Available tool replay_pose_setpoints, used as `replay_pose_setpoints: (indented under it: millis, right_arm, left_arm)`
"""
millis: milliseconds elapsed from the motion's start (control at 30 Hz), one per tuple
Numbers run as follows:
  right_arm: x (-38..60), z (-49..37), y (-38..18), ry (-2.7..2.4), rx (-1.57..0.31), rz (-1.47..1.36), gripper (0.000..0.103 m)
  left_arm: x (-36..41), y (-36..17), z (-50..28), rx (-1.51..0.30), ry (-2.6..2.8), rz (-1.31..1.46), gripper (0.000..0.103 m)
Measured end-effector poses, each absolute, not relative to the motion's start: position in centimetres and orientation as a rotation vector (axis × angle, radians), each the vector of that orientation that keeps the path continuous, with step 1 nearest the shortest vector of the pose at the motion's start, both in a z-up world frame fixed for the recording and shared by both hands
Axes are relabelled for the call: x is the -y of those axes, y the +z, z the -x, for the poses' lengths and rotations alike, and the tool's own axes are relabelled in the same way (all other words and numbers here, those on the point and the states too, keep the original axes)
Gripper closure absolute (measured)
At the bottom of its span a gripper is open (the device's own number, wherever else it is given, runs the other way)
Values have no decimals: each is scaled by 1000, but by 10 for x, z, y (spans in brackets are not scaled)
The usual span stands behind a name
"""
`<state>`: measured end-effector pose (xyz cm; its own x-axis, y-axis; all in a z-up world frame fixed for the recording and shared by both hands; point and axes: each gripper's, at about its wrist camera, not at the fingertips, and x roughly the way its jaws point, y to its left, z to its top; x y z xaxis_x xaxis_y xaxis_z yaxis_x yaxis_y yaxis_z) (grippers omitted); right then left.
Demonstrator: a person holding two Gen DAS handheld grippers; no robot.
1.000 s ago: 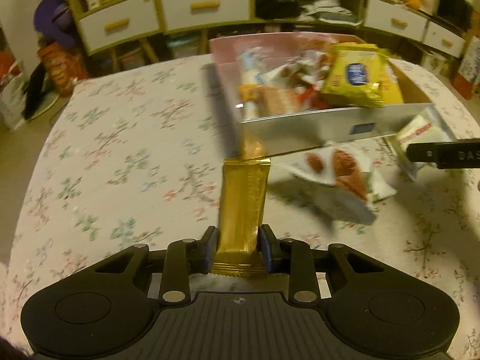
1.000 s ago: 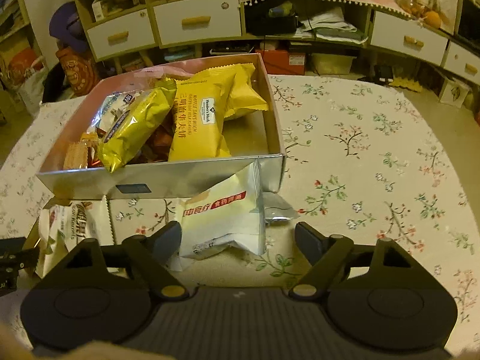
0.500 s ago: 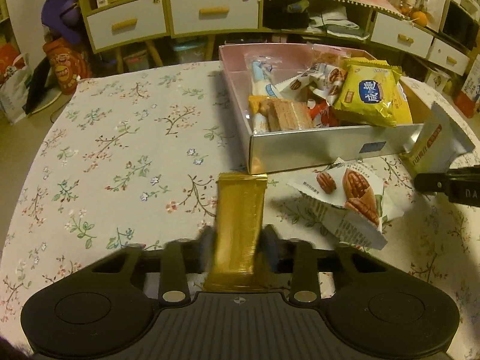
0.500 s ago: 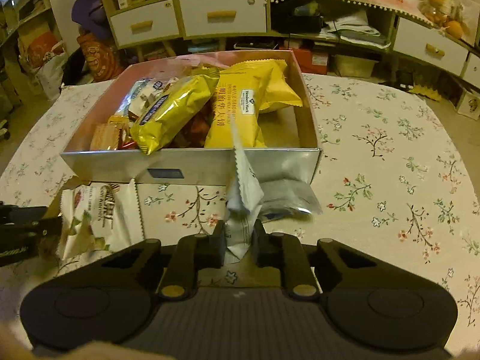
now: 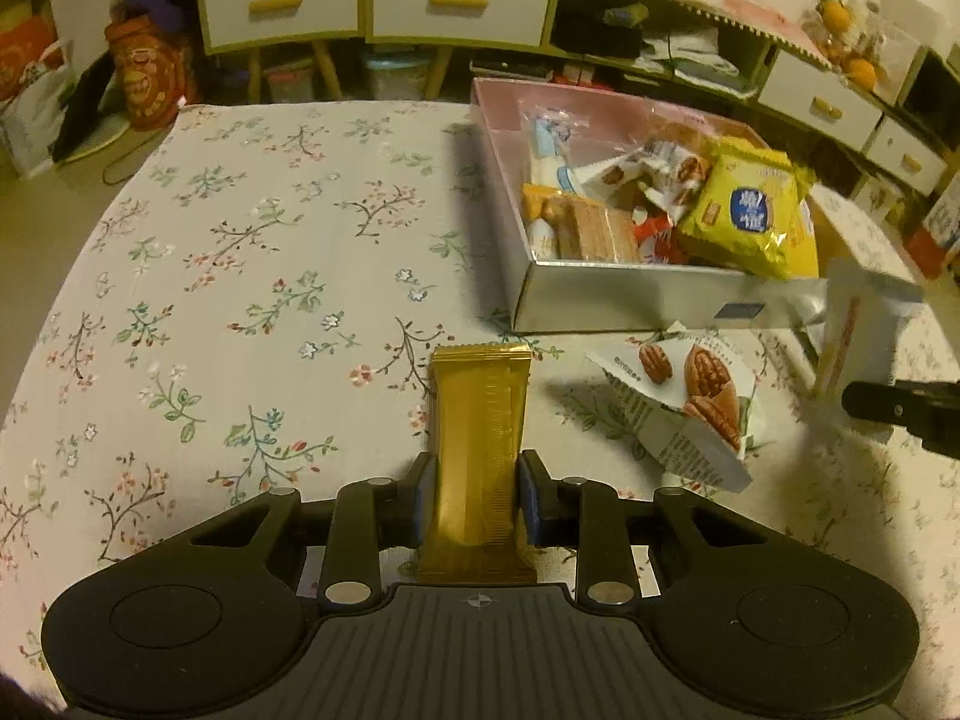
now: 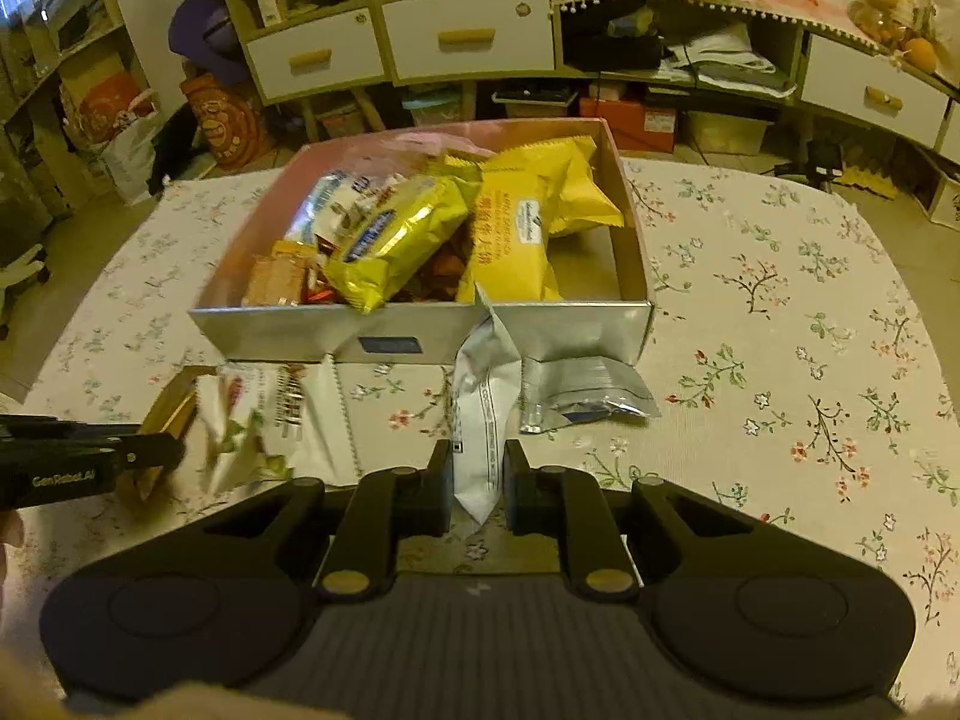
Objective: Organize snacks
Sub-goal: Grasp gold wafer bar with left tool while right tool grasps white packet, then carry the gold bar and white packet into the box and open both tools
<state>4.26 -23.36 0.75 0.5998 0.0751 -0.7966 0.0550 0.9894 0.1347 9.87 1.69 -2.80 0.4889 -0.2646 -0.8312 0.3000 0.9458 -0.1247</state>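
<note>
— On the flowered tablecloth (image 5: 252, 252), what did we have in the left gripper (image 5: 474, 498)?

— We had its pads pressed on both sides of a gold bar wrapper (image 5: 480, 438), which stood up between the fingers, its top edge pointing toward the near corner of the snack box (image 5: 630, 300).

— And the right gripper (image 6: 477, 489)?

— Its jaws had just been closing, and we saw them clamped on the lower end of a white packet (image 6: 483, 414). The packet rose from the pads, its serrated top edge overlapping the front wall of the box in the right wrist view.

— Where was the box itself?

— It sat on the table, silver-walled with a pink inside, and full: a shiny yellow bag (image 6: 396, 237) lay across the middle, a larger yellow packet (image 6: 522, 234) leaned beside it, and wafers (image 5: 594, 228) sat at the near left corner.

— What lay outside it?

— We found a pecan packet (image 5: 690, 396) on the cloth in front of the box, between the two grippers, and a silver foil pouch (image 6: 582, 387) touching the box's front wall, just right of the white packet.
</note>
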Motion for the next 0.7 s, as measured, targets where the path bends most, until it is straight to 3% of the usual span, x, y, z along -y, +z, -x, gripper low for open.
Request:
replay_pose_setpoints:
  millis: [700]
  right_arm:
    - [228,-39,43,71,-874,-265,90]
  left_arm:
    - [-10,19,-85,-913,-402,48,77]
